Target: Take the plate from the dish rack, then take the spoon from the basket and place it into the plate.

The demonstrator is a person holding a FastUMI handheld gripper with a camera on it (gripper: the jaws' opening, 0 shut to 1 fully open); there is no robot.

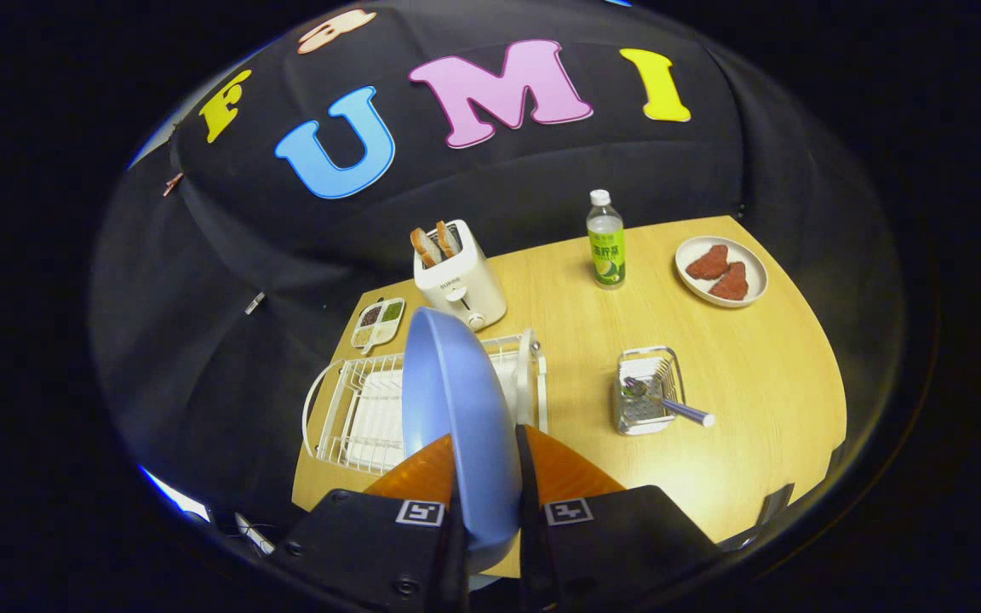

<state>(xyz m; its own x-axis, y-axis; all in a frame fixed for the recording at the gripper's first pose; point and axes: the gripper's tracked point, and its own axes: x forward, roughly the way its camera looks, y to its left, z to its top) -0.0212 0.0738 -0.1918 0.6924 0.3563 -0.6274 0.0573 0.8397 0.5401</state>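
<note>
Tongs (pixel 490 502) pinch the blue plate (pixel 456 409) edge-on, one orange-backed finger (pixel 422 472) on each face, both pressing on it. Plate stands upright between the fingers, raised in front of the white wire dish rack (pixel 346 409), hiding part of its middle. Contact between plate and rack cannot be told from this angle.

Dish rack sits on the light wood worktop (pixel 746 383), near its close left corner. Just beyond the rack stands a white toaster (pixel 459 277) with two bread slices (pixel 435 243) sticking out of the slots. Beside the toaster on the left lies a small divided tray (pixel 378 323) with dark, green and yellowish fillings.

To the right of the rack, apart from it, sits a small metal basket (pixel 645 392). Spoon (pixel 668 402) lies in the basket, bowl end inside, handle poking out over the right rim.

Farther back stands a green-labelled bottle (pixel 605 240) with a white cap. To its right, near the far right corner, a white plate (pixel 722 271) holds two reddish meat pieces (pixel 720 272).
</note>
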